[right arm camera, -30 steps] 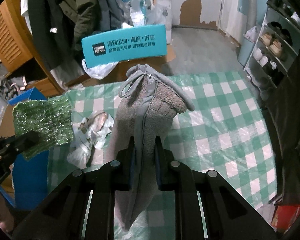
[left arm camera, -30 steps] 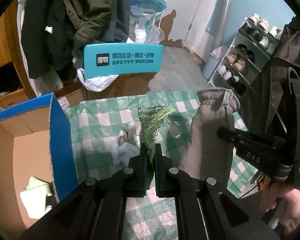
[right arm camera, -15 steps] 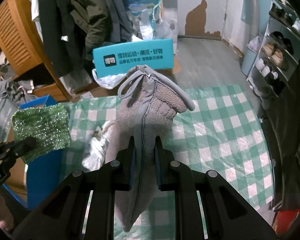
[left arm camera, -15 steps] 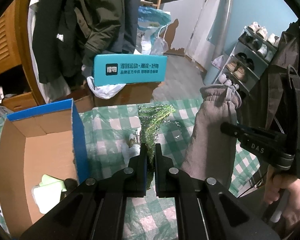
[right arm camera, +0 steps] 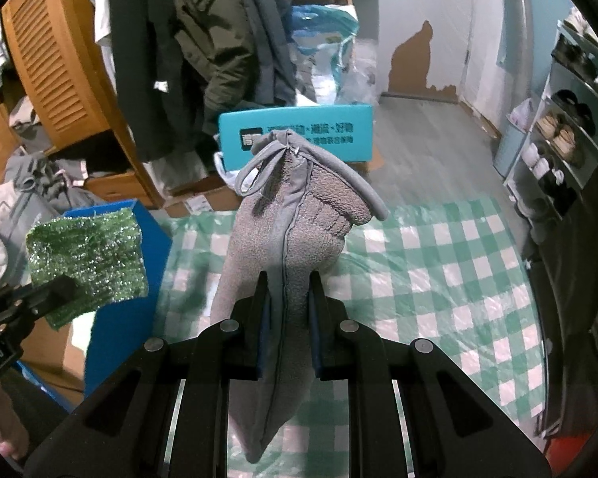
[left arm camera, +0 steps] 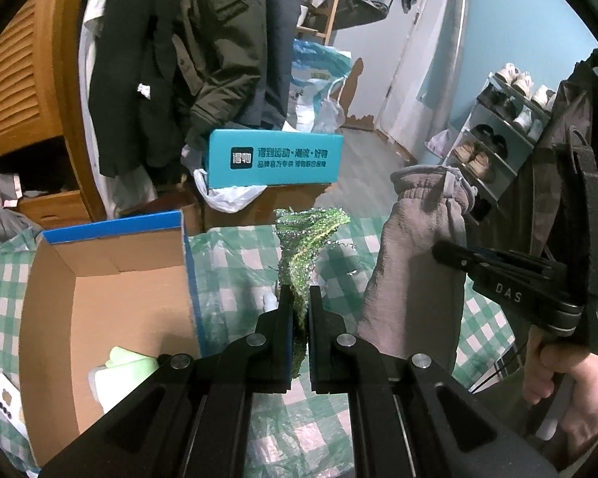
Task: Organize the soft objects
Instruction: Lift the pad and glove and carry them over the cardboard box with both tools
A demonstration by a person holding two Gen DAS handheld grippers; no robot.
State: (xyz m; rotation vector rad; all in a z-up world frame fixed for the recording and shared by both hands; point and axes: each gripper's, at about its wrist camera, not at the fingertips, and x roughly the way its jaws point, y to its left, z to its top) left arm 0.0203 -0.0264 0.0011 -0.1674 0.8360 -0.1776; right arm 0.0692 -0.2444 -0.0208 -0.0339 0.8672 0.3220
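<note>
Glittery green scouring cloth (left arm camera: 303, 255) upright, pinched on edge; grey fleece glove (right arm camera: 295, 235) hanging, cuff up, clamped mid-length.

Materials check
Grey glove (right arm camera: 295, 239) looking fleecy matt; green scouring cloth (right arm camera: 87, 255) glittering, rough; cardboard box (left arm camera: 99, 302) showing matt.

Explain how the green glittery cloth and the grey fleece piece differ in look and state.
The green glittery cloth is sparkly and flat; the grey fleece piece is matte, fuzzy and longer, with a cord loop. The left gripper holds the cloth, the right gripper the fleece. Both hang clamped above the checked tablecloth.
</note>
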